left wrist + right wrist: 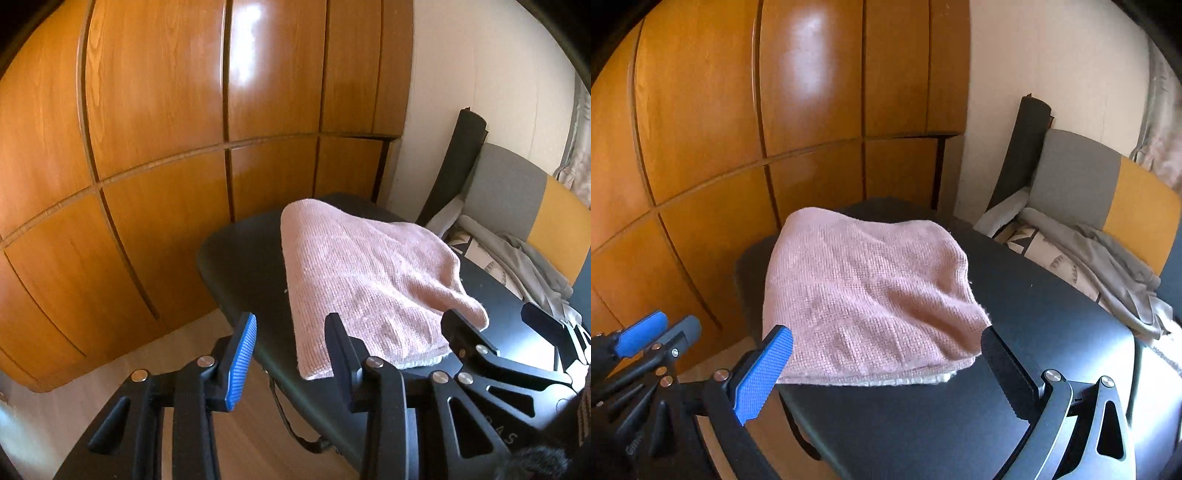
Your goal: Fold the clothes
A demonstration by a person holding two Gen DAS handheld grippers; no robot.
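Two layers perhaps, pink cloth [864, 291], underside hidden

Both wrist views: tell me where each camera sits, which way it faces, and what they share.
Left wrist: on the left gripper, looking along its open fingers at the folded pink cloth on the black table; the right gripper shows at its right.
Right wrist: on the right gripper, facing the pink cloth; the left gripper shows at its left.
Shared: cloth, table, wooden wardrobe, chair.

We see bare tabletop [1052, 295] right of the pink cloth [864, 291]; wardrobe doors [701, 129] close behind, cluttered sofa [1082, 177] rightward.
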